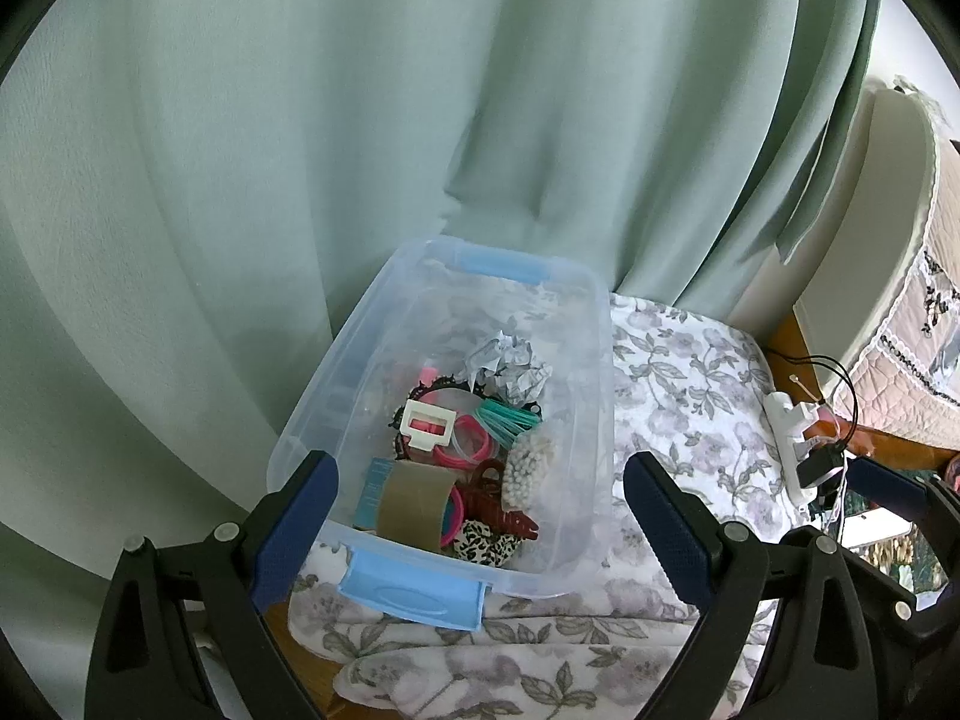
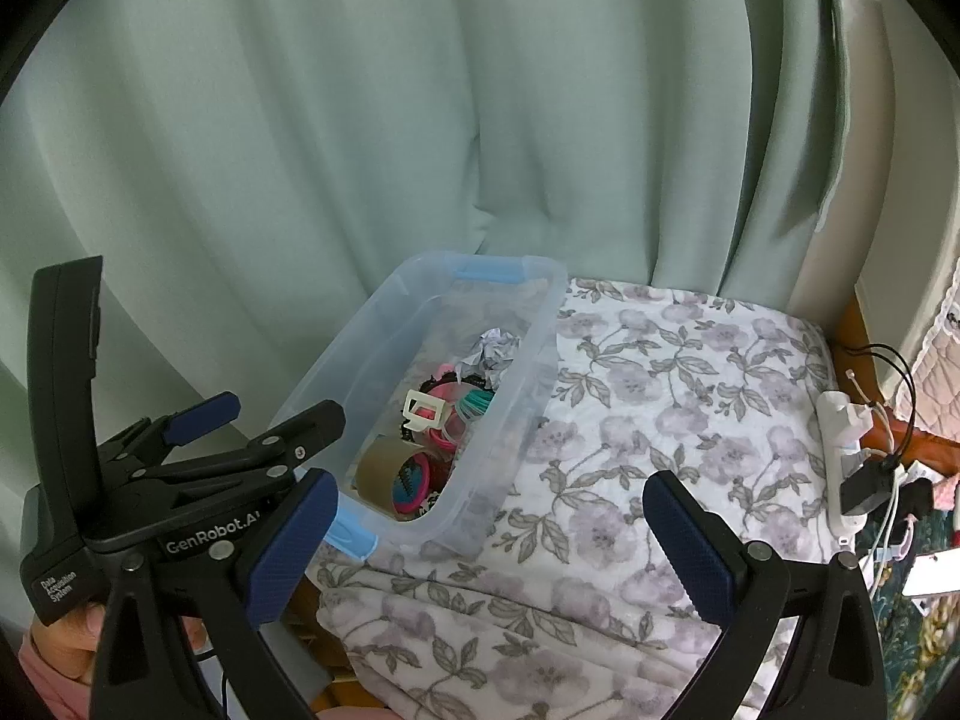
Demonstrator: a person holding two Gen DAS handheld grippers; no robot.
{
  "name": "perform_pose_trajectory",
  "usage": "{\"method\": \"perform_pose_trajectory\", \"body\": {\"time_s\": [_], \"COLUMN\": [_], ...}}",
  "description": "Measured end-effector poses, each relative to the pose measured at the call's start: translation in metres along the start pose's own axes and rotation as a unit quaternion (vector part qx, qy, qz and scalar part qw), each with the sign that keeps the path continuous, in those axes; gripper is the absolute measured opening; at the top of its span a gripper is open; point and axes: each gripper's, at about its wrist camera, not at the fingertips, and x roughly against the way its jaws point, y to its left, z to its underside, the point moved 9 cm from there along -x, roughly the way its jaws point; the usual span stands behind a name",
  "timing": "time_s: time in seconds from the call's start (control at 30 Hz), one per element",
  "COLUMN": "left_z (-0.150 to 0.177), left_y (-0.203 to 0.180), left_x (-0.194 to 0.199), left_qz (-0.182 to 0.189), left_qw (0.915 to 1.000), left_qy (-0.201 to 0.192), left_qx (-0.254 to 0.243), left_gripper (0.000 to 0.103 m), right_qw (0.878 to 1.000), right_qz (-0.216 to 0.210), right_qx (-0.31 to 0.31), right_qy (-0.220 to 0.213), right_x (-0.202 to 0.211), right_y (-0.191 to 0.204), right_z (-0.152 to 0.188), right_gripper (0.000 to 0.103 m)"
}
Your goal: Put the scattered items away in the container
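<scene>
**Container loaded, both grippers empty above it**

Container (image 1: 336,384) contents are seen piled toward its near end: a roll of brown tape (image 1: 414,495), a white clip (image 1: 427,423), pink rings (image 1: 471,447), a teal tassel (image 1: 507,420), a beaded piece (image 1: 528,468) and a ball of crumpled paper (image 1: 507,366) farther back. No loose item is seen on the floral cloth (image 2: 660,420) beside the container, so the tidying is judged to be at or close to its end.

If a last check is wanted, the cloth to the right of the container should be scanned, and the power strip (image 2: 843,450) beyond the cloth's right edge, well apart from the container, should be left alone.

The left gripper (image 1: 480,510) is spread wide over the container's near end, nothing held or touched. The right gripper (image 2: 489,531) is likewise spread wide, empty, above the cloth just right of the container.
</scene>
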Motion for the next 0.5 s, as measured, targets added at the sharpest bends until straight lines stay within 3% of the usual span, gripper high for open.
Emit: {"method": "perform_pose_trajectory", "body": {"time_s": [0.5], "left_z": [-0.001], "left_y": [0.007], "left_x": [0.003], "left_qz": [0.011], "left_qw": [0.9999], "left_qy": [-0.002], "left_qx": [-0.008], "left_gripper": [0.096], "right_qw": [1.0], "right_qz": [0.005], "right_qx": [0.002], "right_qy": [-0.004], "right_x": [0.003], "right_y": [0.001], "right_z": [0.0], "right_gripper": [0.103]}}
